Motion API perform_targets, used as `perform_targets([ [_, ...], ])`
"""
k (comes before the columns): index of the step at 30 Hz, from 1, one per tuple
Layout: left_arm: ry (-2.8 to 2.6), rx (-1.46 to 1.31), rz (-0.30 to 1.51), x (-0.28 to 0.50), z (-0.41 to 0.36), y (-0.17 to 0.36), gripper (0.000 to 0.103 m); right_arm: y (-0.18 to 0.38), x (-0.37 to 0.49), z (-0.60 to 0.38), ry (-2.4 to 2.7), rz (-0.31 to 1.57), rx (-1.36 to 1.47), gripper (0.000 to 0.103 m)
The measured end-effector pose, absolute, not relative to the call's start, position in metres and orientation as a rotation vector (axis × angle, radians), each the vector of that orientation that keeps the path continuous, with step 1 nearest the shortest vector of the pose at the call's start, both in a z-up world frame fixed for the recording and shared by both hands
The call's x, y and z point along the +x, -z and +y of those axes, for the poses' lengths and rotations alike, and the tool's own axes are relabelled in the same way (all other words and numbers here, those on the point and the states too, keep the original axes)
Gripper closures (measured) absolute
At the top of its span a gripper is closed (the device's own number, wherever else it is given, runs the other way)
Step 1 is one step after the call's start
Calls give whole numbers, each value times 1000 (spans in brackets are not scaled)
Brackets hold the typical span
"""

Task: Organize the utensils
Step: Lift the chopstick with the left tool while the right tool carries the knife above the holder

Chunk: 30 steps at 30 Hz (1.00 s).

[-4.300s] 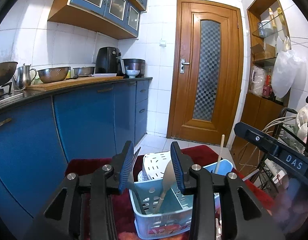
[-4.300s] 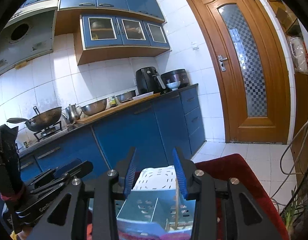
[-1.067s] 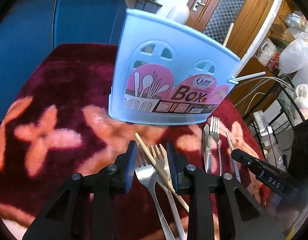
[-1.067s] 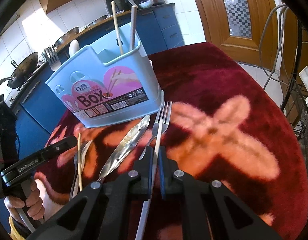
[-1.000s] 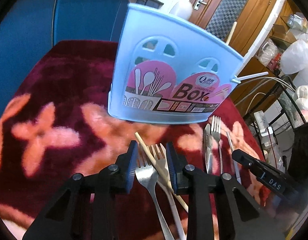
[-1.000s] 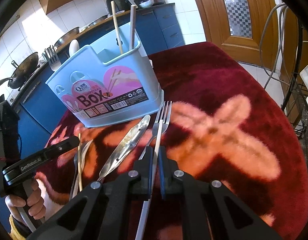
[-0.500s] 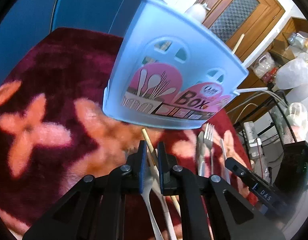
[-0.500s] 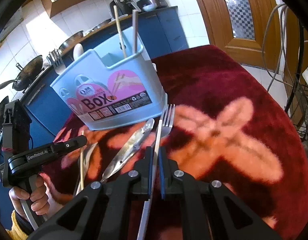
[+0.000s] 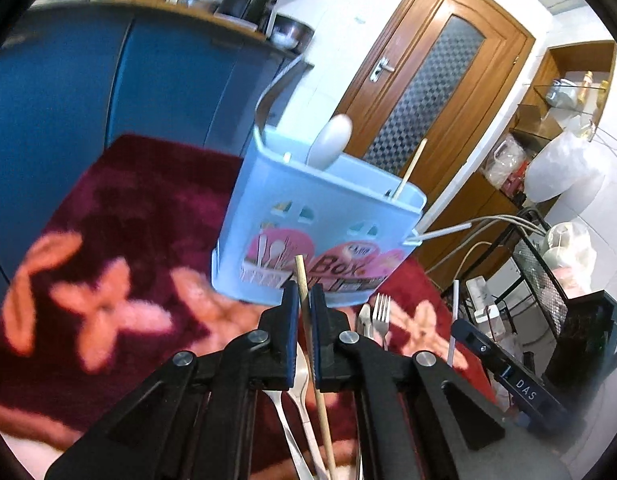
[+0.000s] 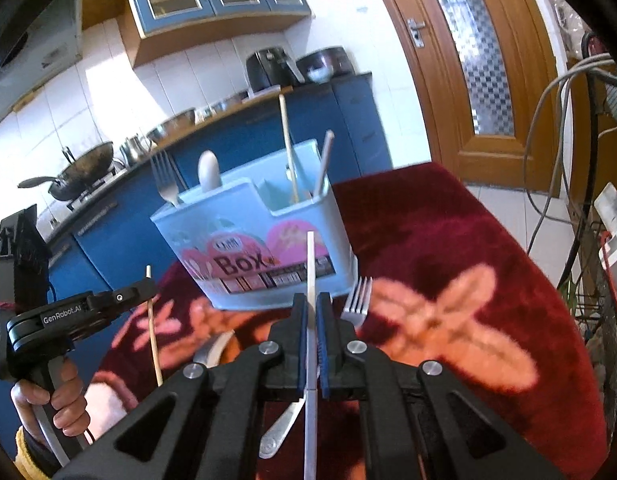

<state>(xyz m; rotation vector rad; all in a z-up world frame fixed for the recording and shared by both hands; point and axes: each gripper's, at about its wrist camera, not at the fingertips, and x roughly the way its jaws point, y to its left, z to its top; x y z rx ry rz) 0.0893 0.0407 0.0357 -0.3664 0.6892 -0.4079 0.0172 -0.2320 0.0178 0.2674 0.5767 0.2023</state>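
Both grippers black plastic, blue ribbed pads, silver screws at linkage pivots. Left gripper (image 9: 303,308) — white "GenRobot.AI" lettering on side, seen from right wrist. Right gripper (image 10: 312,308) — "DAS" label. Hand (image 10: 52,404) on black handle, yellow sleeve (image 10: 26,450) cuff.

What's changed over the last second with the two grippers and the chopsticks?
The left gripper closed on the wooden chopstick and lifted it off the red cloth. The right gripper, already shut on the white chopstick, raised it too. The blue utensil box, the forks and the rest on the cloth stayed put.
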Motion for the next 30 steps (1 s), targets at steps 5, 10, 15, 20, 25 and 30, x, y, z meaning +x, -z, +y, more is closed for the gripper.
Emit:
perform_targets([
  [5, 402, -328, 615, 82, 42, -58, 100, -26, 12, -234, -207, 528, 293, 97],
  [10, 377, -271, 521, 76, 40, -85, 101, -33, 7, -237, -215, 480, 317, 97],
  [15, 359, -219, 442, 73, 38, -110, 101, -38, 7, -239, -220, 462, 329, 97],
  [20, 355, -198, 398, 72, 37, -128, 101, -45, 6, -242, -217, 438, 331, 97],
  [25, 343, -168, 332, 71, 35, -154, 101, -53, 3, -242, -214, 413, 325, 97],
  [30, 300, -123, 256, 74, 33, -178, 101, -60, 3, -240, -216, 396, 317, 97],
])
